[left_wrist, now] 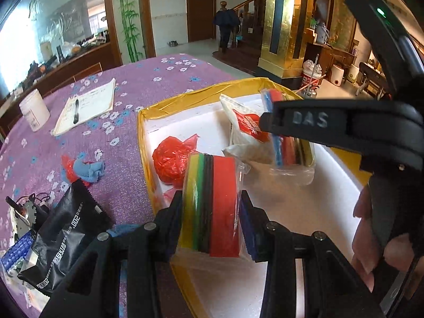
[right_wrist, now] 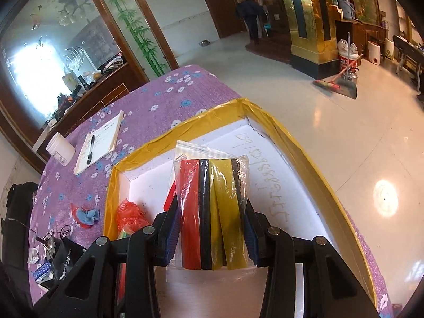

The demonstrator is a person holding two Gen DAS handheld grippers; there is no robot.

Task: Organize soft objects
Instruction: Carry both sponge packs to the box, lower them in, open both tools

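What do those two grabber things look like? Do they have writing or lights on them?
Both are black plastic. The left hand-held gripper has two fingers with dark blue ridged pads and silver rivets. The right hand-held gripper looks the same. Seen from the left camera, its side has raised letters "DAS" and a small green light.

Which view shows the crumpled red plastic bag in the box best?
The left wrist view: the red plastic bag lies nearly whole on the box floor. In the right wrist view the bag is smaller and partly hidden by the tool.
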